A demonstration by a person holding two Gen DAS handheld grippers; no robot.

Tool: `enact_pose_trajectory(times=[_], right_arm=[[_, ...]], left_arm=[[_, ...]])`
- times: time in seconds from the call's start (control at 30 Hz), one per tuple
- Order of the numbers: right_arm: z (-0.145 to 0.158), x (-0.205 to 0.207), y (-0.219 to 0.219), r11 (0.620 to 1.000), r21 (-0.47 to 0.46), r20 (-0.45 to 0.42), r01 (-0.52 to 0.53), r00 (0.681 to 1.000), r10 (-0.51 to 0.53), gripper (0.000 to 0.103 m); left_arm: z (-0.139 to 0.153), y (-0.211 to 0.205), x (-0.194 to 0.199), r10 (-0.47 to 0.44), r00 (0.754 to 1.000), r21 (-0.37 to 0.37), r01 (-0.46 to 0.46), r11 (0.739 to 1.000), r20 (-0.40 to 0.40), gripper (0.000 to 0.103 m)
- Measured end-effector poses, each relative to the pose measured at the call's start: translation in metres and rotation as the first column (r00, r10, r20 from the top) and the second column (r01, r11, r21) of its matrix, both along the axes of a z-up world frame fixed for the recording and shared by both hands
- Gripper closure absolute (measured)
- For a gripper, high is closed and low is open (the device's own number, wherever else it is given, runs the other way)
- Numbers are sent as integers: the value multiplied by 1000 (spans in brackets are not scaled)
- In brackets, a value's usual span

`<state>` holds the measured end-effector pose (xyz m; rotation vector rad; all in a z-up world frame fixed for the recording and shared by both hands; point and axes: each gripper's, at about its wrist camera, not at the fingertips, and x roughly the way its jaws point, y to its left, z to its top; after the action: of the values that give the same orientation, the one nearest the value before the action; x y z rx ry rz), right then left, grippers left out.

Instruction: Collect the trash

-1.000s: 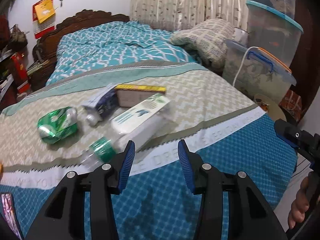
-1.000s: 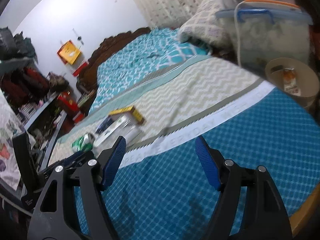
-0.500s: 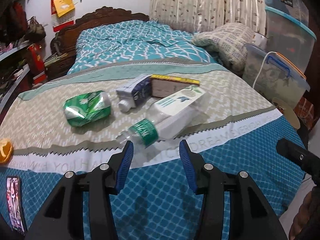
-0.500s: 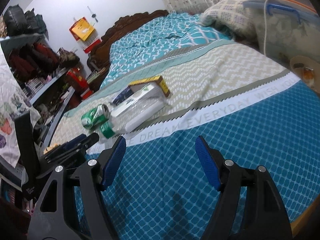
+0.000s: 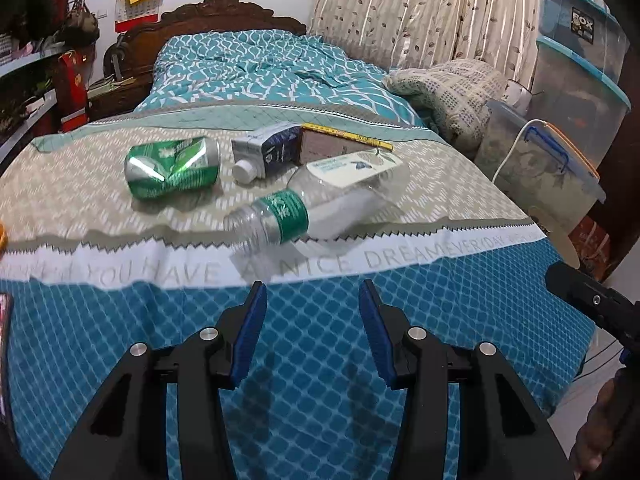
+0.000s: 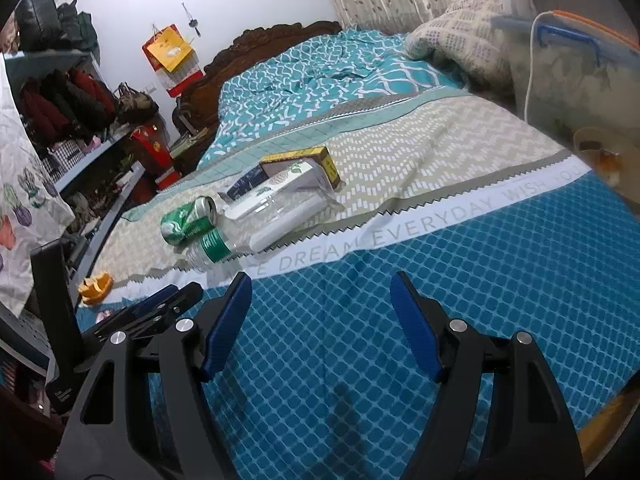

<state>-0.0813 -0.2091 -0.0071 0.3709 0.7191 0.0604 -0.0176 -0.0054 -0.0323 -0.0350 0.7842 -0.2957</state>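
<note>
Trash lies in a cluster on the bed: a crushed green can (image 5: 173,168) (image 6: 187,220), a clear plastic bottle (image 5: 316,210) (image 6: 260,224) with a green label, a small dark-blue carton (image 5: 266,152), a flat box with a yellow edge (image 5: 340,145) (image 6: 300,160) and a white box (image 5: 354,164) resting on the bottle. My left gripper (image 5: 309,294) is open and empty, just short of the bottle's mouth. My right gripper (image 6: 320,284) is open and empty over the blue quilt, right of the left gripper (image 6: 160,304).
A round beige bin (image 6: 612,160) stands off the bed's right side by stacked plastic storage boxes (image 5: 560,120). An orange peel (image 6: 94,284) and a phone (image 5: 3,340) lie at the bed's left. A folded blanket (image 5: 448,88) sits far right. Shelves line the left wall.
Both grippers have swung left, bringing the trash cluster toward the middle of the views. The left gripper has drawn closer to the bottle. Both stay open.
</note>
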Motion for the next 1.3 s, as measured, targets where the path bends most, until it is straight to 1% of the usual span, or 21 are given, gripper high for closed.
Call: enact_pose_trajectory(times=[0.03,0.1,0.17,0.2,0.27,0.33,0.37,0.4,0.43,0.47,0.57,0.63,0.73,0.97,1.03,1.13,1.3], right_arm=[[-1,-2,1,1000,-7,-4,-1,1000,1,30],[-6,-3,3,1000,-10,-23,-5,1000,5,30],[-11,-2,2,1000,3,-43,-6,999,6,30],[-13,-2,2,1000,11,-52,-8,999,8,30],[-16,-4,5,1000,10,-59,-13,998,14,29],[-16,-6,7,1000,4,-52,-17,998,17,22],[-15,-9,8,1000,1,-43,-16,999,16,20],[-12,-11,8,1000,-2,-29,-12,1000,12,18],[-11,-13,7,1000,-4,-17,-8,1000,7,14],[-9,-15,7,1000,-5,-4,-3,1000,3,12],[-6,-20,7,1000,-2,20,-3,1000,3,3],[-5,-21,6,999,28,36,-35,999,34,3],[-8,-20,6,998,33,23,-46,999,45,3],[-9,-15,11,997,31,15,-68,998,68,3],[-9,-15,9,998,29,16,-57,998,57,3],[-10,-15,4,999,32,11,-39,999,39,3],[-7,-15,7,999,4,18,-50,999,50,3]], left_arm=[[-2,1,-2,6,1000,-2,-6,1000,0,52],[-6,4,-7,22,1000,-9,-22,1000,-4,48],[-10,7,-10,39,999,-11,-40,999,-16,48],[-11,9,-12,53,998,-13,-53,999,-22,46],[-12,14,-16,76,997,-26,-76,997,-25,40],[-11,17,-23,103,995,-31,-103,994,-14,32],[-9,18,-26,114,994,-29,-114,993,-2,31],[-7,18,-28,116,993,-28,-116,993,8,25],[-5,17,-32,114,993,-25,-114,993,21,14],[-4,16,-36,107,994,-22,-106,994,35,9],[2,13,-45,108,991,-6,-108,994,77,9],[9,14,-52,110,987,-17,-109,994,120,9],[16,16,-58,118,980,-26,-115,993,161,9],[21,16,-62,99,979,-37,-94,995,177,9],[23,15,-64,109,976,-23,-107,994,191,9],[24,13,-64,116,975,-8,-116,993,191,9],[28,16,-67,146,965,2,-150,989,218,9]])
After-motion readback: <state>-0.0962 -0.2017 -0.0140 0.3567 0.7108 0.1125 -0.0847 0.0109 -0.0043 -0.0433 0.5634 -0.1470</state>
